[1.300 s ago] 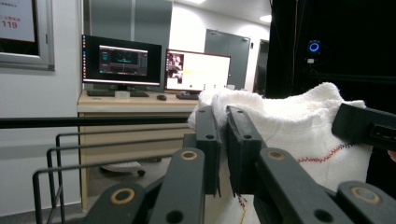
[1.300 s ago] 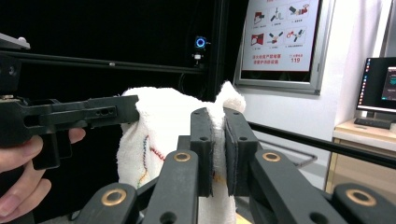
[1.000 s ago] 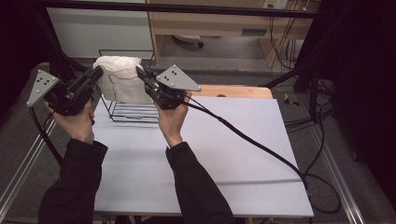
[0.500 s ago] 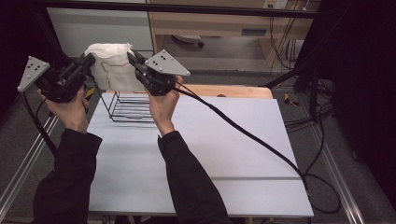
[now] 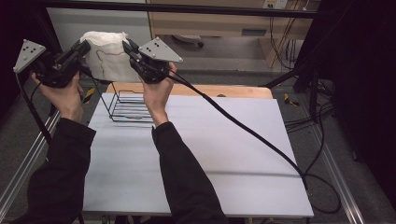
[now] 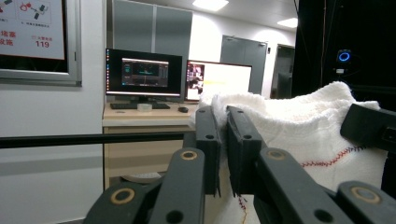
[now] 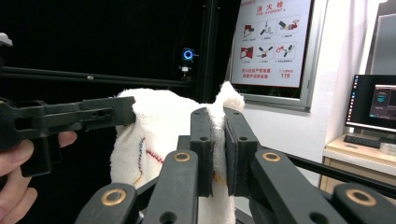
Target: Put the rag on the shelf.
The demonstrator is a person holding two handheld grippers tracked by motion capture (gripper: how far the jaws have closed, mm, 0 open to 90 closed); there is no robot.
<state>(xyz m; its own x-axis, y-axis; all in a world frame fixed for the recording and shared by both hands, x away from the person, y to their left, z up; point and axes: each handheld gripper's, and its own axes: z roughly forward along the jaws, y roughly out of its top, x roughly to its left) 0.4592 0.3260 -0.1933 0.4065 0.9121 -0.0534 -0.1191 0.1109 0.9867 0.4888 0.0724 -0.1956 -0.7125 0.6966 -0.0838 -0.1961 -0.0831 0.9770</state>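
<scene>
- Left gripper [image 5: 83, 46] is up in the air, jaws pinching one edge of the white towel [image 5: 106, 53].
- Right gripper [image 5: 127, 45] clamps the opposite edge.
- The towel hangs between them, above the wire basket [image 5: 127, 108] on the table [image 5: 224, 154].

dim, dark-edged high view; ceiling lights brighten the sharp gripper views.
</scene>
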